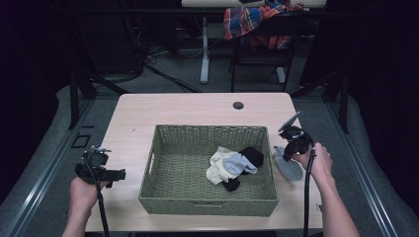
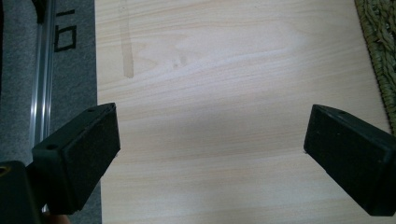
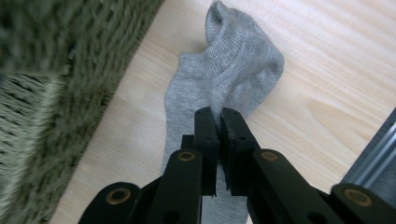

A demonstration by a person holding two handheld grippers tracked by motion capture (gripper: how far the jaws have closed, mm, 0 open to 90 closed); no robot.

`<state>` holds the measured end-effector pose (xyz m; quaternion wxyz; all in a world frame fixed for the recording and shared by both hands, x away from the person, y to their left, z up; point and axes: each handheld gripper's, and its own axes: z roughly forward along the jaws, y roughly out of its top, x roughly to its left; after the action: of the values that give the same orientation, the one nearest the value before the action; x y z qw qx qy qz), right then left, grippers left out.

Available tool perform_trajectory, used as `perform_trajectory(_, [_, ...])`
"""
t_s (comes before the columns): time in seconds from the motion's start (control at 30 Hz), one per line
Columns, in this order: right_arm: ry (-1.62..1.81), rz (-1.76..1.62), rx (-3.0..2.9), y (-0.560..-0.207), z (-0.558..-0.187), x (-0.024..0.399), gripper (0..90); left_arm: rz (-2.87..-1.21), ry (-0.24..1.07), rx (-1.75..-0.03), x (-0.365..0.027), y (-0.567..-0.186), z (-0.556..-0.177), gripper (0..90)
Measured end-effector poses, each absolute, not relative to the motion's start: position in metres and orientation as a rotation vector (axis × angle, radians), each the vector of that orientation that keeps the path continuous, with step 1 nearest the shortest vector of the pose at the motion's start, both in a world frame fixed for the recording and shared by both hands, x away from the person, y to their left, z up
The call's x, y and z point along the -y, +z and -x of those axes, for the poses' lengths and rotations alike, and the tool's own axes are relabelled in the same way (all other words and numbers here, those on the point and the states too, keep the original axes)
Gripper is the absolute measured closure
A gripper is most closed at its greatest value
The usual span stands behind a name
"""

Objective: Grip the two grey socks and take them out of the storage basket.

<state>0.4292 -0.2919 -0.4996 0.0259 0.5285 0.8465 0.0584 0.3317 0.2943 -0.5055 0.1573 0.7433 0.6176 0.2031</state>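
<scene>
The right gripper [image 3: 218, 122] has its fingers pinched on a grey sock [image 3: 224, 74] lying on the bench [image 1: 197, 111] beside the basket [image 1: 207, 200], so lift it clear of the rim, the left gripper [image 2: 210, 144] waiting open.

one woven basket [image 1: 163, 197], one grey sock [image 3: 224, 88] outside it, two hand-held grippers

— What sort of place is this?
— A lab or recording studio: dark curtains [image 1: 29, 74] at 9 and 3 o'clock, metal floor rails [image 1: 44, 177], grey carpet [image 1: 173, 74].
— Anything else?
— A pale wood worktop [image 1: 197, 106] with a cable hole [image 1: 238, 105]; at 12 o'clock, cables [image 1: 148, 52] and a chair [image 1: 257, 44] draped in plaid cloth [image 1: 247, 19].
</scene>
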Motion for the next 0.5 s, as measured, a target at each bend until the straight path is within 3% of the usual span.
perform_trajectory(0.13, [0.201,-1.669,-2.596,-0.502,-0.430,0.292,85.4,-2.118,0.564,-1.769,-0.294,-0.507,-0.333,3.7])
perform_trajectory(0.23, [0.193,-1.686,-2.582,-0.505,-0.433,0.292,65.4,-2.112,0.544,-1.772,-0.294,-0.506,-0.333,3.7])
perform_trajectory(0.3, [0.175,-1.696,-2.574,-0.503,-0.434,0.294,60.2,-2.108,0.537,-1.769,-0.294,-0.505,-0.333,3.7])
perform_trajectory(0.37, [0.230,-1.707,-2.514,-0.487,-0.430,0.302,42.2,-2.096,0.538,-1.776,-0.295,-0.505,-0.333,3.7])
perform_trajectory(0.47, [0.286,-1.683,-2.504,-0.473,-0.424,0.304,36.4,-2.087,0.521,-1.776,-0.296,-0.505,-0.331,3.6])
perform_trajectory(0.5, [0.342,-1.680,-2.492,-0.460,-0.419,0.304,27.8,-2.081,0.523,-1.769,-0.295,-0.504,-0.331,3.5])
